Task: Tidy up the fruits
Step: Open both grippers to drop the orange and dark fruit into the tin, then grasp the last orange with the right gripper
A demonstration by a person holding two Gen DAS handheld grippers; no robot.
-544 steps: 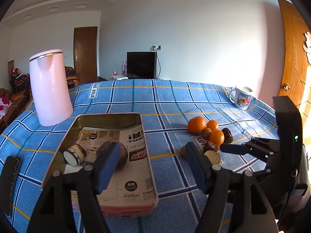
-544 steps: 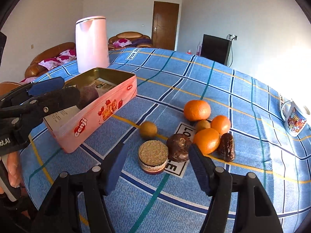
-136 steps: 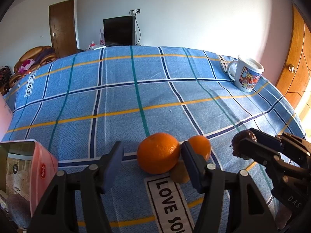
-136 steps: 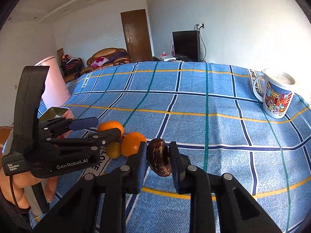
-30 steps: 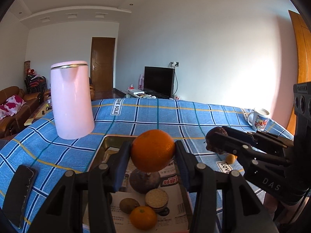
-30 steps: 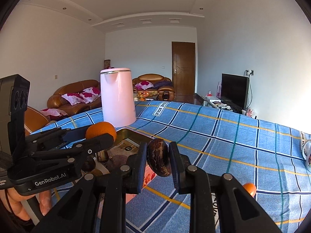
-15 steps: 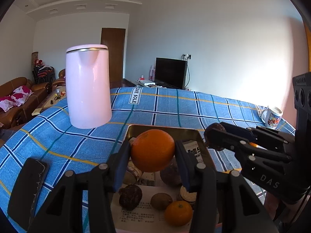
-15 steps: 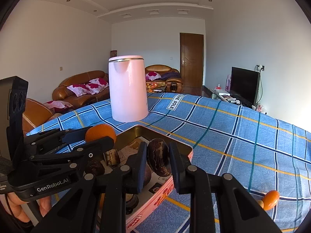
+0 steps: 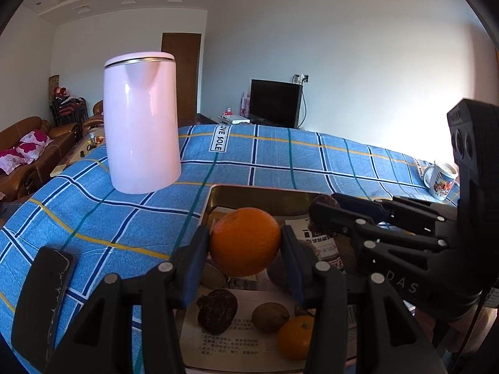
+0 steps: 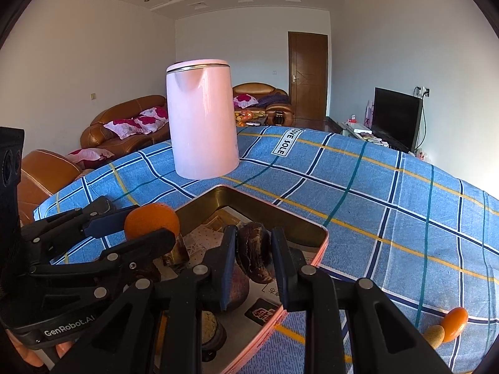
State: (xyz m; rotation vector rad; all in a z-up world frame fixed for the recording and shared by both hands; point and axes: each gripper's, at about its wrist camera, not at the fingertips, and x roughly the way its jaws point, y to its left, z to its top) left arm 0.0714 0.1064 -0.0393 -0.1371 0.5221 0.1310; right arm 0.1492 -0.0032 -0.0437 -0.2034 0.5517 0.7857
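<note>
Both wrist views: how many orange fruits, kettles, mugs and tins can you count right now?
Orange fruits: 3 (held orange, orange in the tin, orange on the cloth)
Kettles: 1 (pink kettle)
Mugs: 1 (mug)
Tins: 1 (tin)
Total: 6

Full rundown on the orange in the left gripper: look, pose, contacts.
The orange is round, bright and smooth-skinned, with a slight dimple at its top left. It is whole and looks unmarked. The left gripper is shut on it, one blue pad pressed to each side, and holds it in the air over the open tin, above the fruit already inside. Nothing but the pads appears to touch it. In the right wrist view it shows at, near the tin's left edge.
</note>
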